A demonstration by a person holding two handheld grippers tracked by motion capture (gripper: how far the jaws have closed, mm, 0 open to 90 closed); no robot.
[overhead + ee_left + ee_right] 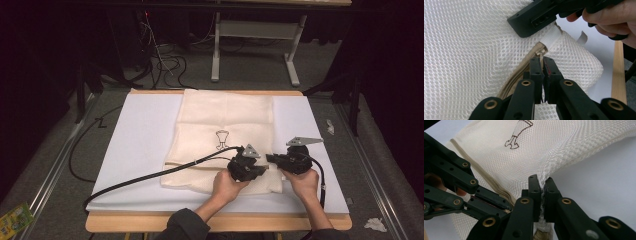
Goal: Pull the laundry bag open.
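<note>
Bag: the cream mesh laundry bag (225, 140) lay flat on the white sheet (140, 145) over the table (100, 223), near edge close to the person; nothing could be made out inside it.
Zipper: its tan zipper (516, 75) ran along the bag's near end, slider up by the white tab (552, 37).
Left gripper: the left gripper (542, 68) was clamped tight on the zipper pull (540, 53), 2 jaws pressed together.
Right gripper: the right gripper (541, 187) pinched a bunched fold of mesh at the bag's corner, just beside the left one.
Print: a small brown outline figure (221, 138) sat mid-bag.
</note>
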